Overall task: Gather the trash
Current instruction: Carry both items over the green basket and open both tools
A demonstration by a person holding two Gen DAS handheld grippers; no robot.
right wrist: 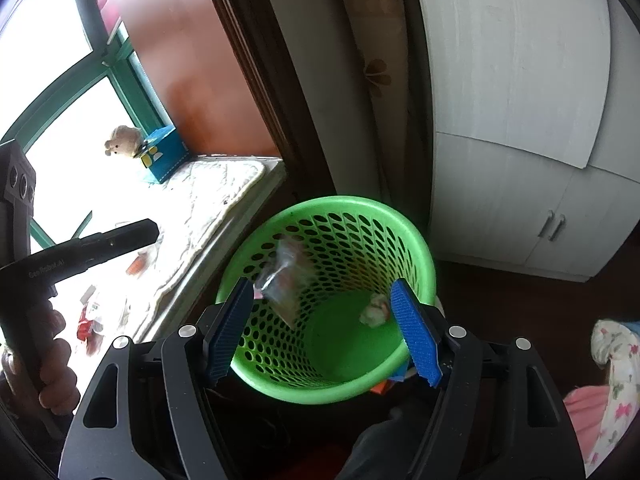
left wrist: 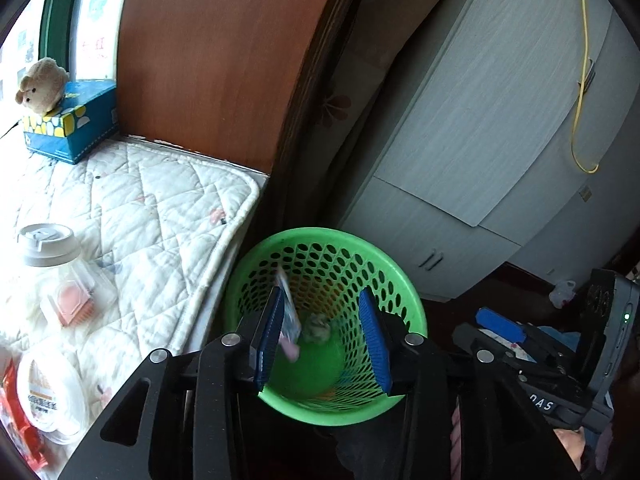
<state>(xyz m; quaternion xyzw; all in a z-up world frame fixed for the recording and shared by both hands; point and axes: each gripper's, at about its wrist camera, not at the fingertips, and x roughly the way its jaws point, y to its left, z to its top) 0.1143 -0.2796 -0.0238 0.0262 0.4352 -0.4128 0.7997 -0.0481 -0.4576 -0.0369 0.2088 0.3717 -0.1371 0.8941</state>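
Trash left: lidded cup (left wrist: 50,245), round tub (left wrist: 48,394) and red wrapper (left wrist: 16,412) lie on the quilted mat (left wrist: 160,200), left of the green basket (left wrist: 400,276).
Falling piece: blurred wrapper (right wrist: 286,276) inside the basket, with a crumpled wad (right wrist: 374,310) on its floor.
Left gripper (left wrist: 325,334): jaws wide apart, wrapper beside its left pad, apparently released.
Right gripper (right wrist: 326,330): spread wide, empty, over the basket.
Nearer arm: left, by my judgement.
Writing: "Gen Robot.AI" on the left tool; tub print unreadable.
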